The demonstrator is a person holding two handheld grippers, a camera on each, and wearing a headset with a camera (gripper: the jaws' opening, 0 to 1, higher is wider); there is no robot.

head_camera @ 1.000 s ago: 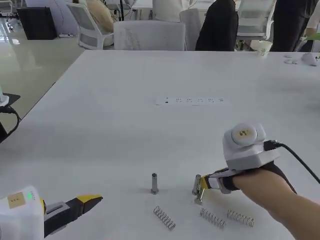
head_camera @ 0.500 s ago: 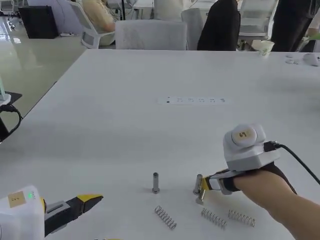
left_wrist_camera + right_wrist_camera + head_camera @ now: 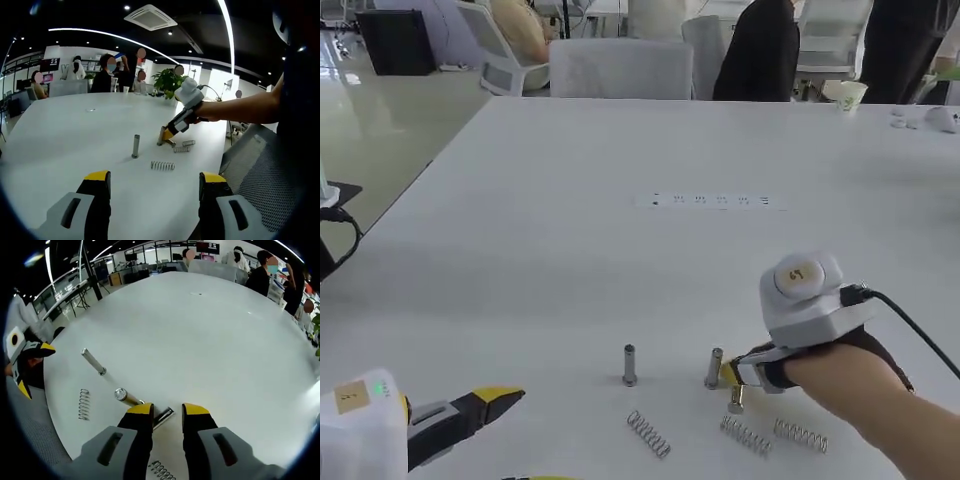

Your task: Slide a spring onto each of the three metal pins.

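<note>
Here the right claw sits narrow about a lying pin, though I cannot tell whether it truly grips. Best, I judge, to clamp near one end and stand it beside the nearest upright pin, clear of the springs. Short, grey, shiny metal, it lies near the tabletop's front edge. The left claw gapes wide, empty.

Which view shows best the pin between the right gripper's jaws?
The right gripper view: the pin lies close and large in the gap between the jaws. In the head view it is small, next to the tip of the right gripper. In the left gripper view it is tiny and far away.
</note>
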